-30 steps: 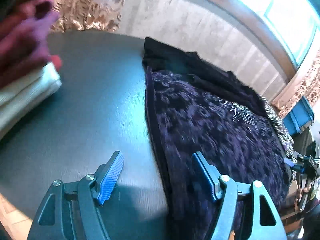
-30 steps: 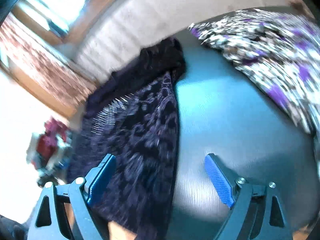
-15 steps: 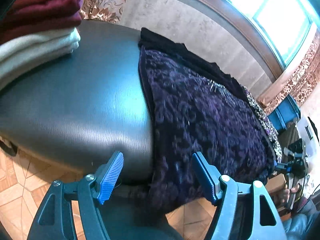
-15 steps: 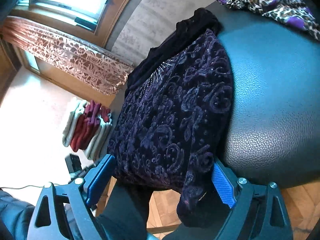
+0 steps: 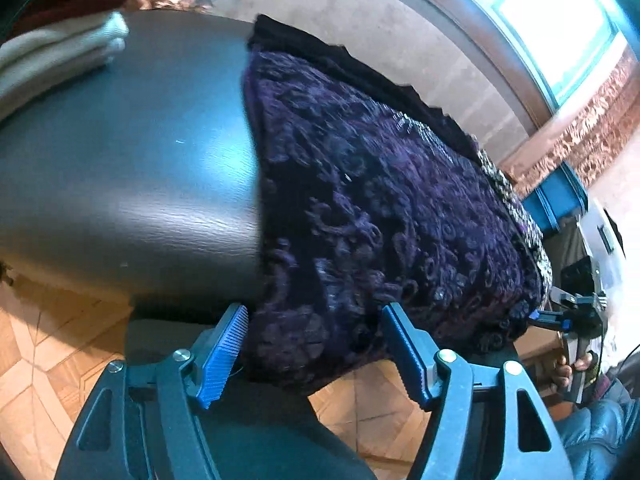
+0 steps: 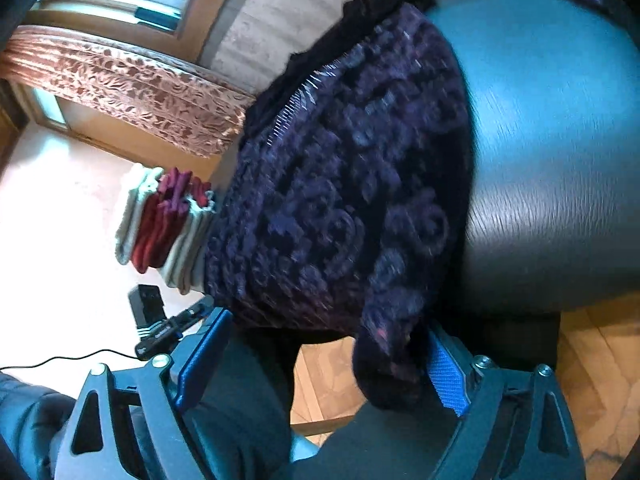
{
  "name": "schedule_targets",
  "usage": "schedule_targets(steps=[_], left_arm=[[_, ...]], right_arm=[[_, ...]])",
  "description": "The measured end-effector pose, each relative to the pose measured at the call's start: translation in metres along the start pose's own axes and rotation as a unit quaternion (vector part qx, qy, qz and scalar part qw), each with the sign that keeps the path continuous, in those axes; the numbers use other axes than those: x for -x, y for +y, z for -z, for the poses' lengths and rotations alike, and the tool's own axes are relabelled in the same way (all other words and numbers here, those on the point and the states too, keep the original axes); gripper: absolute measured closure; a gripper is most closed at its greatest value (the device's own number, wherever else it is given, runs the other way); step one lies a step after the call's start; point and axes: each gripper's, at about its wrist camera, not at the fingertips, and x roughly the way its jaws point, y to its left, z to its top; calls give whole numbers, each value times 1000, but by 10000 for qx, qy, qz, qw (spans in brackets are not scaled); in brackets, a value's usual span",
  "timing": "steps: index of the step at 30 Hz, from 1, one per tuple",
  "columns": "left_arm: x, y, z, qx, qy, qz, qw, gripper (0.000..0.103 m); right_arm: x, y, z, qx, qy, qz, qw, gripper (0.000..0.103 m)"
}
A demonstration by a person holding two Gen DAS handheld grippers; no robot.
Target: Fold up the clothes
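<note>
A dark purple embroidered garment lies across the black table, and its near hem hangs over the front edge. My left gripper is open, with the hanging hem between its blue pads. In the right wrist view the same garment droops off the table. A hanging corner sits just inside the right pad of my open right gripper. Neither gripper has closed on the cloth.
Folded white and maroon clothes are stacked at the table's left end, also visible as a stack. A leopard-print garment lies beyond the purple one. A person's dark trousers and a wooden floor lie below.
Both grippers have dropped from above the tabletop to its front edge and moved in on the hanging hem. The cloth now sits between each pair of open fingers.
</note>
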Motion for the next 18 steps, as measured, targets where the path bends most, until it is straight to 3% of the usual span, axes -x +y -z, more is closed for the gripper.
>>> schedule_targets(steps=[4,6,7,9,11,12,13,15,18], left_arm=[[-10,5,0,166,245,160,9994,41],[-15,9,-1,336,403,247,9983,53],[-17,10,-1,420,482,288,9975,54],[-23,11,-1,513,651,320,9960,54],[-31,7,-1,512,833,288,9948,55],[-31,4,-1,419,884,310,9947,71],[-30,1,0,316,929,338,9946,82],[-29,-5,1,108,1018,393,9940,93],[-3,-17,-2,-159,812,949,9920,94]], right_arm=[[-21,-15,4,-230,146,197,9994,21],[-27,-19,4,-244,211,312,9990,29],[-29,-20,4,-210,232,410,9987,33],[-28,-21,6,-158,235,666,9974,55],[-22,-12,5,-54,169,578,9982,69],[-19,-7,4,1,132,511,9986,82],[-16,-2,3,56,95,444,9990,87],[-10,8,2,167,21,310,9994,87],[-1,23,-1,333,-91,108,9993,88]])
